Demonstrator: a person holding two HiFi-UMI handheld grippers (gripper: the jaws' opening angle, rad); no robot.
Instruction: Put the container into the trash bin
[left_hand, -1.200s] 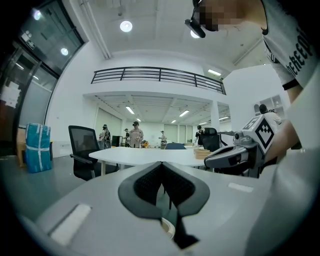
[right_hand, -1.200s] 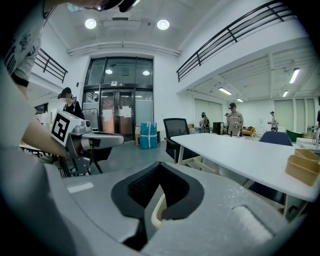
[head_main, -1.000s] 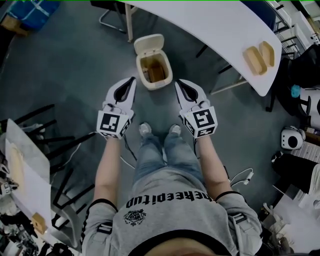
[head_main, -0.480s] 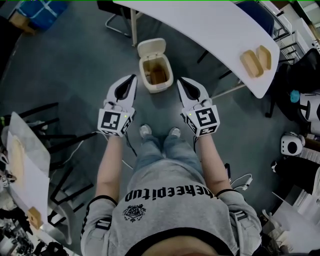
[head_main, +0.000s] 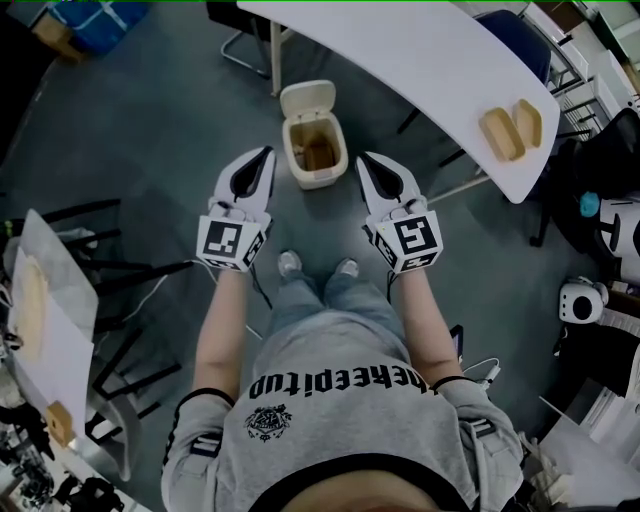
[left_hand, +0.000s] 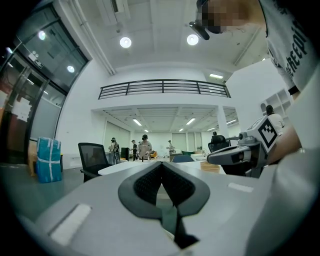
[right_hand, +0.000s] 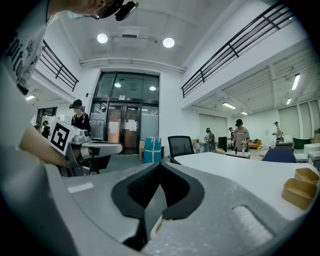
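The small beige trash bin (head_main: 300, 170) stands on the grey floor with its lid (head_main: 306, 97) flipped open; a brown shape (head_main: 318, 155) lies inside it. Two tan containers (head_main: 500, 133) (head_main: 528, 120) rest near the right end of the white table (head_main: 420, 60), and the right gripper view shows them too (right_hand: 299, 192). My left gripper (head_main: 266, 152) is held just left of the bin, shut and empty. My right gripper (head_main: 362, 157) is held just right of it, also shut and empty. Both point forward at about waist height, with the jaws pressed together in both gripper views (left_hand: 161, 165) (right_hand: 160, 164).
My feet (head_main: 318, 265) stand just behind the bin. A table leg (head_main: 274, 55) is beyond the bin. Black chair frames (head_main: 110, 270) and a second table (head_main: 50, 320) are at the left. An office chair (right_hand: 180, 146), a blue bag (right_hand: 152, 149) and several people are farther off.
Both grippers stay shut and side by side. The bin and the table have slid slightly down and right in the head view.
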